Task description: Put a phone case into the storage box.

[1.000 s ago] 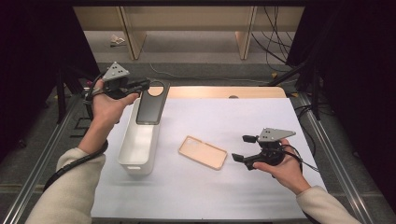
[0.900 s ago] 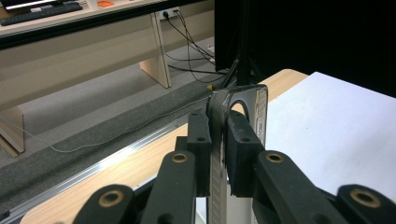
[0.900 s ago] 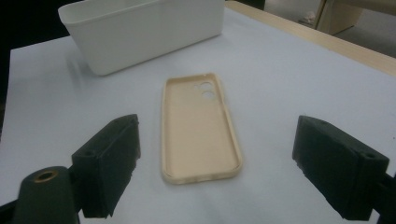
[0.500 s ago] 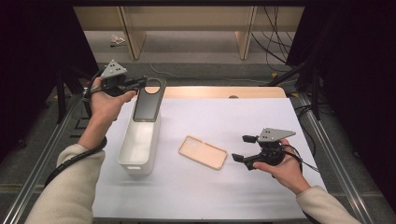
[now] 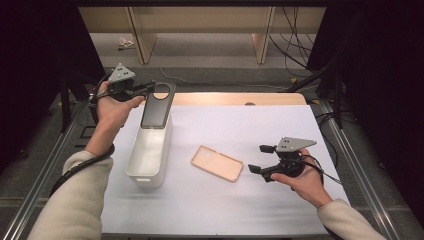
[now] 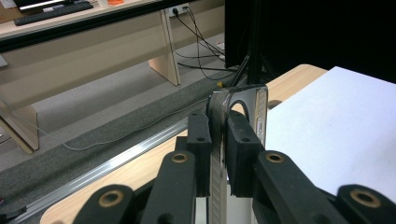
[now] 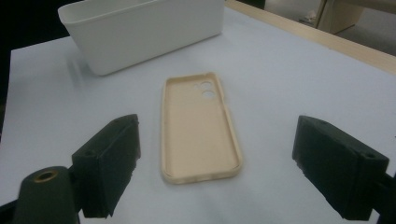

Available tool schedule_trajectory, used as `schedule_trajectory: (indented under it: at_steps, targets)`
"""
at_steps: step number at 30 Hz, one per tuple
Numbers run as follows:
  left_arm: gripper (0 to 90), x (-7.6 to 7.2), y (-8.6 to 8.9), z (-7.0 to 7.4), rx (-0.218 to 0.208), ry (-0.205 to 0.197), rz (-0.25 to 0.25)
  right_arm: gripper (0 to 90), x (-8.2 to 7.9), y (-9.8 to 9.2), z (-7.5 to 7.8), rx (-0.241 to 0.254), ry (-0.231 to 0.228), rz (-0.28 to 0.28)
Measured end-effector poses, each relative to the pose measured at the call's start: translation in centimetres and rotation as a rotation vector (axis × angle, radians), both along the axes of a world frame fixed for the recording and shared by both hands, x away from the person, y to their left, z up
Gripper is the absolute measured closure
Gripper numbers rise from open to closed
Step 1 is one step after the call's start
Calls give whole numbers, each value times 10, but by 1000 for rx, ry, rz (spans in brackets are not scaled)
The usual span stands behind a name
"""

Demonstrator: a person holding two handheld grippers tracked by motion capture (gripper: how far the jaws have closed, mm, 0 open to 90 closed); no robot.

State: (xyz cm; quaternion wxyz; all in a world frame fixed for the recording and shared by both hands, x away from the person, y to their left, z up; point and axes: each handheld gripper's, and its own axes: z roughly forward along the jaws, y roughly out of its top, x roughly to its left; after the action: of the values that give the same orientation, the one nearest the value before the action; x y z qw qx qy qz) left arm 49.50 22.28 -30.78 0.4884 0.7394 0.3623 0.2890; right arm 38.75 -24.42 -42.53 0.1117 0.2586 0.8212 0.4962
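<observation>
A dark phone case (image 5: 157, 107) hangs nearly upright over the far end of a white bin (image 5: 145, 175). My left gripper (image 5: 150, 89) is shut on its top edge beside the camera cut-out. In the left gripper view the pads of my left gripper (image 6: 218, 140) pinch the case's thin rim (image 6: 259, 107). A beige phone case (image 5: 217, 163) lies hollow side up on the white mat, right of the bin. My right gripper (image 5: 257, 159) rests open just right of it. In the right gripper view the beige case (image 7: 198, 130) lies ahead of my right gripper (image 7: 224, 163).
The white mat (image 5: 240, 125) covers most of the wooden table (image 5: 225, 98). Metal rails (image 5: 350, 150) run along both sides. The bin (image 7: 140, 32) looks empty inside. Past the table's far edge are floor, desk legs and cables.
The left hand has drifted slightly left with the dark case still in its grip. The right hand and the beige case have not moved.
</observation>
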Motion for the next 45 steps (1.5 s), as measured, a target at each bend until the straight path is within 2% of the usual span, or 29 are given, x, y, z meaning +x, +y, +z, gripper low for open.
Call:
schedule_trajectory:
  at_steps: [23,30,34,45]
  targets:
    - [811,15,5,-6,-1,2,15,160,-1,0,2,18,-8,5]
    - [810,16,7,-10,-12,5,23,158,-2,1,2,14,-10,3]
    - [810,17,9,-12,-2,2,25,157,-2,1,2,12,-9,-3]
    - [810,23,12,-15,-8,4,31,145,-1,1,1,7,-12,-11]
